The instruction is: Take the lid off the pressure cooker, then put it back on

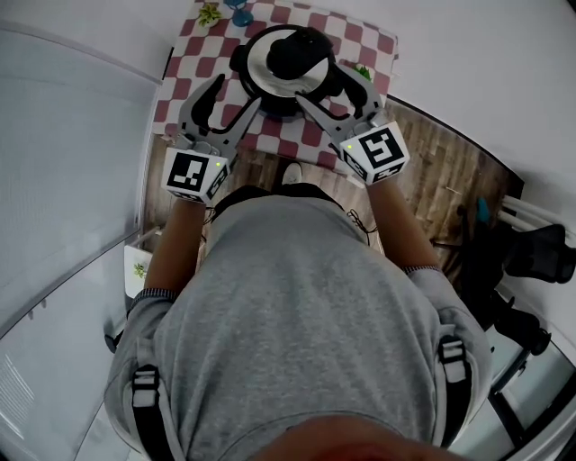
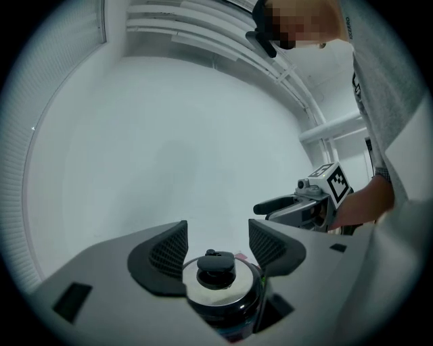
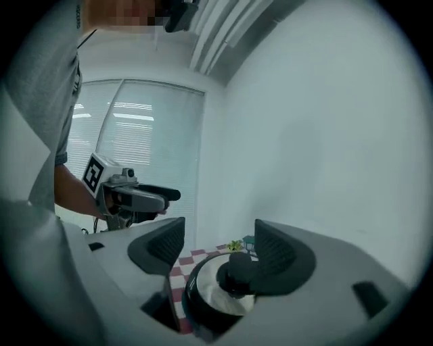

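Starting with the biggest thing, the red-and-white checkered tablecloth (image 1: 360, 45) fills the upper middle of the head view, and the black pressure cooker (image 1: 241, 61) sits on it near the front edge. Its steel lid (image 1: 261, 65) is on the pot, so removal has not begun as far as I can judge. The left gripper (image 1: 238, 90) and the right gripper (image 1: 324, 84) flank the near side of the cooker, one at the left of the frame and one at the right. Both stand with their jaws spread wide and hold nothing. In each gripper view the lid shows low between the ribbed pads without being pressed (in the right gripper view the knob overlaps one pad, but contact cannot be confirmed). The black knob (image 1: 297, 54) sits at the lid's centre. A small green plant (image 1: 209, 13) stands at the top left edge of the cloth. The main risk is lifting before the lid is turned free, which would probably drag the whole pot and bunch the cloth. An off-centre pinch on the rounded knob could also slip, dropping the lid onto the rim.
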Demonstrator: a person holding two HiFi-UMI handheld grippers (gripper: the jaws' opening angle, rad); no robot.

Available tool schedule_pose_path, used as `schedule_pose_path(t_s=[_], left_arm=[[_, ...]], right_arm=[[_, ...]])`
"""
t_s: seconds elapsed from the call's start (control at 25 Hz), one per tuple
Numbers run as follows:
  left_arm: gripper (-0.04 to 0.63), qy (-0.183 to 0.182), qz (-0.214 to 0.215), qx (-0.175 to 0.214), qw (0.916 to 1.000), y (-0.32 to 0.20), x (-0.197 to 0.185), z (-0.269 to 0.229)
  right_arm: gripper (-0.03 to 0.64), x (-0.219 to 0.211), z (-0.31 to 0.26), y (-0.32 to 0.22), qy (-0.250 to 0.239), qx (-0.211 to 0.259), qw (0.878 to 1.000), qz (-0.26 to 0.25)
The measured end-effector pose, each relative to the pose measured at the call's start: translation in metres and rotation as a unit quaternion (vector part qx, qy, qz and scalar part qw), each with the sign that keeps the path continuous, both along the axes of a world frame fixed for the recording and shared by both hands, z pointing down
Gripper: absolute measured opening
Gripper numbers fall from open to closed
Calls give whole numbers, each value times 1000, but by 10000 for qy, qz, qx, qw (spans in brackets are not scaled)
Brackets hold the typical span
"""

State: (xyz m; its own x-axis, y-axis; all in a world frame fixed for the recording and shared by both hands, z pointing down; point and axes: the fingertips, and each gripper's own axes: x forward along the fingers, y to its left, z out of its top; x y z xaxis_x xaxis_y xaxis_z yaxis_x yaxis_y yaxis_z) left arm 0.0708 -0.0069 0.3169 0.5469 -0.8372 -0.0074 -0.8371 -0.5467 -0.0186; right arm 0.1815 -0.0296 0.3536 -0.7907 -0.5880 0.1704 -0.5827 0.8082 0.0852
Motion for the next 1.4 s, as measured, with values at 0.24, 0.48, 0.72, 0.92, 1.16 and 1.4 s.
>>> schedule_pose_path(t_s=[0.24,0.48,0.72,0.92,1.16,1.4], left_arm=[[313,-132,169,-1,9998,-36,4,5],[313,-144,583,-140,9981,-76,-11,8],[313,-173,1346,-189,9906,-111,-20,34],[313,-314,2046,-257,9780,-132,-19,47],[313,-332,2720,-335,9611,-149,-12,54],[313,-397,3235,-321,9449,-162,0,60]], right_arm=[[347,4,5,-28,77,-218,9996,135],[353,-13,21,-57,572,-758,9949,327],[357,-33,61,-77,925,-1299,9843,759],[360,-46,88,-92,1296,-1772,9703,1013],[364,-50,112,-102,1837,-2293,9479,1231],[364,-50,124,-110,2374,-2648,9254,1311]])
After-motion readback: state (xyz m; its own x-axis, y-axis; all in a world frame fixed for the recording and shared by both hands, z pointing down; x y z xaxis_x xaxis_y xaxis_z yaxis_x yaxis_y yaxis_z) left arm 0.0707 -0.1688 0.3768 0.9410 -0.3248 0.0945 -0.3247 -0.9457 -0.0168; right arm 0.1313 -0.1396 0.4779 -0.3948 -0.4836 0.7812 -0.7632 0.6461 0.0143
